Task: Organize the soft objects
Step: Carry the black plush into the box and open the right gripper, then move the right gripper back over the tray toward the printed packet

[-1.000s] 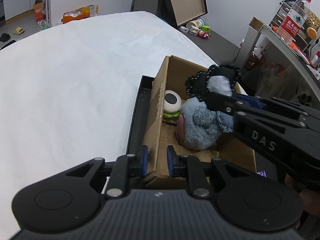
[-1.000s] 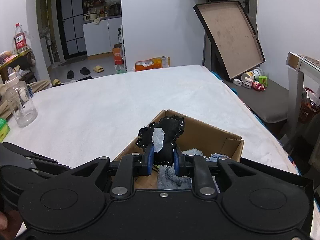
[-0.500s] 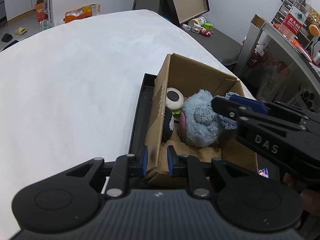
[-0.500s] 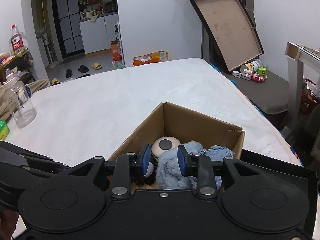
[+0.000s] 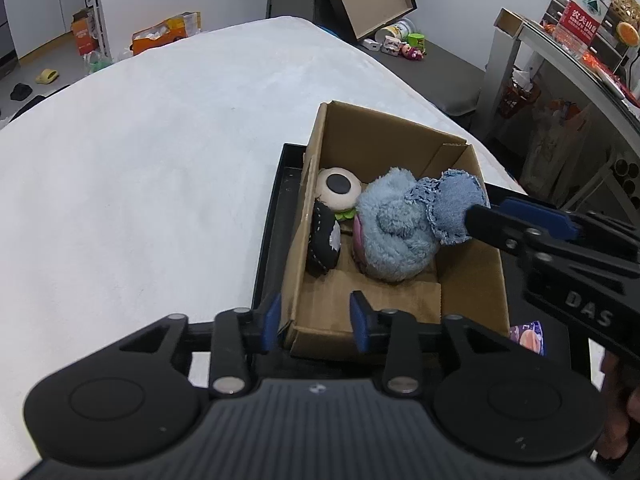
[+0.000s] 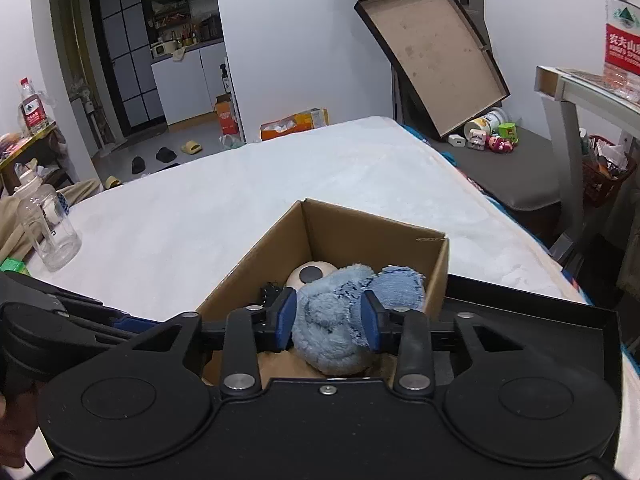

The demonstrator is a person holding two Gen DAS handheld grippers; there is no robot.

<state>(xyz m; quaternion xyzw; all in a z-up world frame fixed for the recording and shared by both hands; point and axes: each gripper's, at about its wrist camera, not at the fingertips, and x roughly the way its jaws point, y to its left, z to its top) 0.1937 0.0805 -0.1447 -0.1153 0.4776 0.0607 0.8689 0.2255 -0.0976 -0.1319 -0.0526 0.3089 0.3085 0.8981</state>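
Observation:
A cardboard box (image 5: 468, 280) stands in a black tray (image 5: 276, 236) on the white bed. Inside it lie a fluffy blue plush (image 5: 394, 236) with a denim ear, a cream eyeball toy (image 5: 338, 190) and a black stitched plush (image 5: 324, 240). My left gripper (image 5: 316, 318) is open, its fingers on either side of the box's near left corner. My right gripper (image 6: 328, 320) is open and empty just above the blue plush (image 6: 332, 320); it reaches over the box's right side in the left wrist view (image 5: 500, 222). The box (image 6: 256, 264) also shows in the right wrist view.
The white bed (image 5: 140, 168) spreads left and beyond the box. A clear bottle (image 6: 50, 228) stands at its left. A side table with a water bottle (image 5: 580, 8) is at the right. A leaning board (image 6: 432, 52) and small toys lie beyond.
My right gripper opened and dropped the black stitched plush into the box, then pulled back a little. My left gripper let go of the box's corner and opened.

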